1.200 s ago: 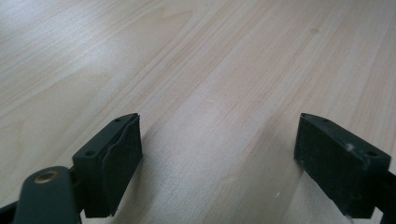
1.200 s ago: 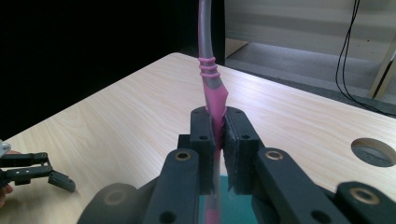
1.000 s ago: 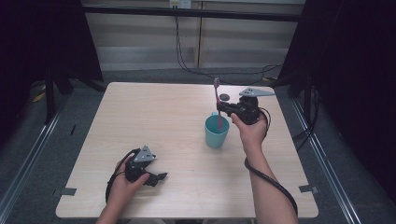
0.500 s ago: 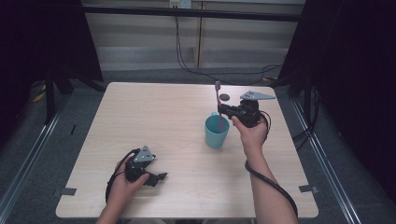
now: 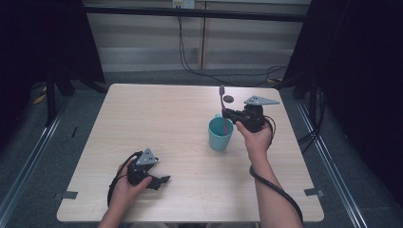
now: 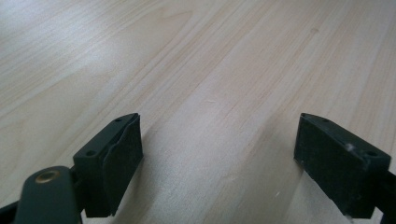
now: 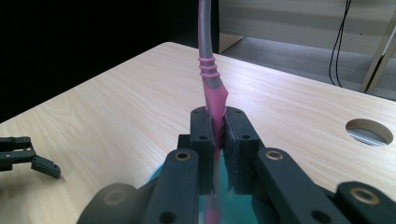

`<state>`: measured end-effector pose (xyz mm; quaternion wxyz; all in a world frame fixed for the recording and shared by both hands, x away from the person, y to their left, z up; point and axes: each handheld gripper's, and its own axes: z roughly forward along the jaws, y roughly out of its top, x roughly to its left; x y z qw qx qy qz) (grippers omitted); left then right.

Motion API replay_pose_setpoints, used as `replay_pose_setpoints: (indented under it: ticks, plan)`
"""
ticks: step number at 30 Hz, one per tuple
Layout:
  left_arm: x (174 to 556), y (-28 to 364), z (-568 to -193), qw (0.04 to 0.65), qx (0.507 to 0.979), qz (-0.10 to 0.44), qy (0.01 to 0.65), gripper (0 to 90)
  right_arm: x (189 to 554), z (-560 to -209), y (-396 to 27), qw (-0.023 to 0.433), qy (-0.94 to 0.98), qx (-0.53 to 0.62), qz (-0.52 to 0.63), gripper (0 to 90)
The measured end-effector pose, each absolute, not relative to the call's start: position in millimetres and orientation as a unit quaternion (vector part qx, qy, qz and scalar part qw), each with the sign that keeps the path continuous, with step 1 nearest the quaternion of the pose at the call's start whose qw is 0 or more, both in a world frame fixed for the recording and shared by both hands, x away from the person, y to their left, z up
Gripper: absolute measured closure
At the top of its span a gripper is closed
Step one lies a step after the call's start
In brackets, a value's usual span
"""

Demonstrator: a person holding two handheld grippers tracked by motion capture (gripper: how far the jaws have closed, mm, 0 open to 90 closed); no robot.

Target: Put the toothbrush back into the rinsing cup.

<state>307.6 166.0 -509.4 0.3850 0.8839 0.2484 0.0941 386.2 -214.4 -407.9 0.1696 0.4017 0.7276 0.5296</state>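
While right gripper (image 5: 227, 114) clamps toothbrush (image 5: 221, 105) upright over cup (image 5: 220, 135), frame centre-right | brush end in cup, release judged left | left gripper (image 5: 161, 180) jaws wide, empty, lower left on table (image 5: 157, 114)

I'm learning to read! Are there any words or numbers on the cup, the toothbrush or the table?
None: no words, numbers or signs can be read. The teal plastic cup, the pink and grey toothbrush and the pale wooden table are all plain.
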Motion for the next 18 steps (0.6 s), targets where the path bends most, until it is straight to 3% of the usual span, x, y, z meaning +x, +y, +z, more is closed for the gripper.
replay_pose_setpoints:
  ticks: [18]
  plan:
    - [308,166,-509,0.385,0.884,0.094,0.249,15.1,381,-421,-219,0.165,0.73,0.403,0.526,82.8]
